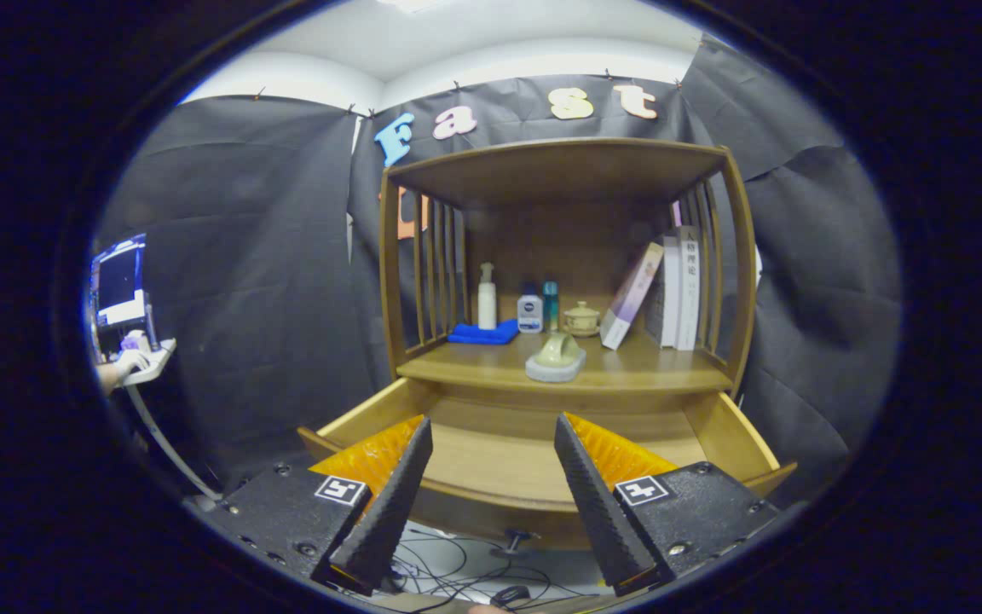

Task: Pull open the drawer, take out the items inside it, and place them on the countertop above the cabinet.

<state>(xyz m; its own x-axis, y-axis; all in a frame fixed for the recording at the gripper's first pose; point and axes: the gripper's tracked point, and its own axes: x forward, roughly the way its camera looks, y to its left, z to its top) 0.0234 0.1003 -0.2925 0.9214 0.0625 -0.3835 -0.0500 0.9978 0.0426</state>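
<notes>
Wooden drawer (491,460) stands open, visible floor bare. My fingers (491,477) hang wide apart, holding nothing. Cup on saucer (556,358) already on the surface (627,371); I judge unloading done, next only withdrawal.

Three bottles (487,297), three books (632,295) (one leaning), one drawer (508,460)

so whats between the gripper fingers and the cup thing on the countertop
In the gripper view, the open gripper hangs before the pulled-out drawer. Between fingers and cup-like item lie only the drawer's bare wooden floor and the countertop edge.
</notes>
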